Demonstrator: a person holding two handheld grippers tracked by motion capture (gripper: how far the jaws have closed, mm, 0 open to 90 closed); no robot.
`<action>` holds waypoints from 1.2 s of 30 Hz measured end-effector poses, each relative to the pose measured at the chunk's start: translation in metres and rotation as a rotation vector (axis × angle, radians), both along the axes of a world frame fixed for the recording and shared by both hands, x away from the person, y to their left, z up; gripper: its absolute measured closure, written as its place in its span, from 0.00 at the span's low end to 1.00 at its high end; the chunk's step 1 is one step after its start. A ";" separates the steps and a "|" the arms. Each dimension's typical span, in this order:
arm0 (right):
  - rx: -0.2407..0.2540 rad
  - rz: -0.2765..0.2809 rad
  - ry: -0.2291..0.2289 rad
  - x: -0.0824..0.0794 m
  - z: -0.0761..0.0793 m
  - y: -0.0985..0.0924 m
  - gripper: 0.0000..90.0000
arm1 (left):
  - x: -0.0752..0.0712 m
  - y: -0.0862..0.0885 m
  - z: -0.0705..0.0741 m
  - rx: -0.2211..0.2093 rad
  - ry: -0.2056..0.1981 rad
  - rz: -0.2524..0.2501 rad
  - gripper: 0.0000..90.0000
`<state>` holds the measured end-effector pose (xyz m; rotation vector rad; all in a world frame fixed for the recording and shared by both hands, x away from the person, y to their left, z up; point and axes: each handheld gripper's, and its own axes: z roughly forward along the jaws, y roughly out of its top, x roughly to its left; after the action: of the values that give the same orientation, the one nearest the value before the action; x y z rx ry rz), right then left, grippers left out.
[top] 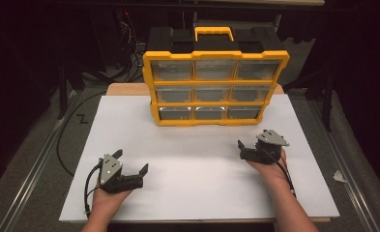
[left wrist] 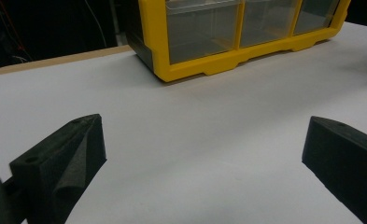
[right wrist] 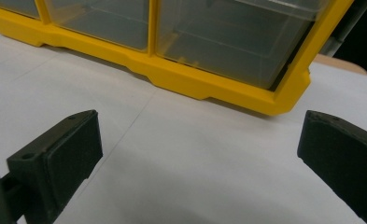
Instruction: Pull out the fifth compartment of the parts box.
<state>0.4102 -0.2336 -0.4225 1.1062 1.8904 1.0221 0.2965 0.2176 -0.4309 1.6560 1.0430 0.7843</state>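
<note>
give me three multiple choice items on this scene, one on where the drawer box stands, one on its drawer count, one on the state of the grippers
1. Where does the drawer organizer stand?
A. at the far middle of the white board
B. between the two grippers
C. on the floor

2. How many clear drawers show in its front?
A. four
B. six
C. nine

3. How are the left gripper and right gripper?
A. both open, holding nothing
B. both shut on a drawer
C. left open, right shut

Answers: 1 A, the high view shows it upright beyond both grippers. 2 C, three rows of three. 3 A, each gripper view shows jaws wide apart over bare board.
</note>
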 end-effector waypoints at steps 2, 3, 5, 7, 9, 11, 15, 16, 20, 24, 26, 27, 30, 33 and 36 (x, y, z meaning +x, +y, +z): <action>-0.028 0.009 -0.008 -0.003 0.001 0.001 0.02 | 0.000 0.000 0.000 0.001 -0.003 0.000 0.00; -0.045 0.014 -0.013 -0.004 0.002 0.001 0.02 | 0.000 0.000 0.000 -0.001 -0.003 -0.001 0.00; -0.084 0.021 -0.020 -0.007 0.002 0.001 0.02 | 0.000 0.000 0.000 0.001 -0.003 -0.002 0.00; -0.118 0.024 -0.022 -0.009 0.002 0.001 0.02 | 0.000 0.000 0.000 0.001 -0.002 -0.002 0.00; -0.147 0.032 -0.019 -0.011 0.000 0.002 0.02 | 0.000 0.000 0.000 0.002 -0.003 -0.003 0.00; -0.184 0.044 -0.020 -0.012 -0.001 0.002 0.01 | 0.000 0.000 0.000 0.001 -0.004 -0.003 0.00; -0.240 0.056 -0.012 -0.014 -0.004 0.004 0.01 | 0.000 0.000 0.000 0.002 -0.004 -0.002 0.00; -0.249 0.057 -0.010 -0.015 -0.005 0.004 0.01 | 0.000 0.000 0.000 0.003 -0.004 -0.003 0.00; -0.286 0.069 -0.004 -0.016 -0.007 0.005 0.01 | 0.000 0.000 0.000 0.002 -0.003 -0.004 0.00; -0.317 0.074 -0.005 -0.016 -0.008 0.006 0.01 | -0.001 0.000 0.000 0.001 -0.003 -0.006 0.00; -0.342 0.077 -0.015 -0.017 -0.007 0.008 0.01 | -0.001 0.000 0.000 0.003 -0.004 -0.009 0.01; -0.356 0.080 -0.019 -0.018 -0.007 0.008 0.01 | -0.001 0.000 0.000 0.002 -0.004 -0.009 0.01; -0.402 0.089 -0.034 -0.019 -0.006 0.011 0.01 | -0.001 0.000 0.000 0.002 -0.004 -0.011 0.01; -0.464 0.097 -0.058 -0.021 -0.006 0.015 0.02 | -0.001 0.000 0.000 0.002 -0.004 -0.011 0.01; -0.518 0.110 -0.078 -0.023 -0.005 0.018 0.02 | -0.001 0.000 0.000 0.003 -0.003 -0.012 0.01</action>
<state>0.3871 -0.2159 -0.4277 0.6582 2.0108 0.5660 0.2957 0.2173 -0.4309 1.6619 1.0291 0.7811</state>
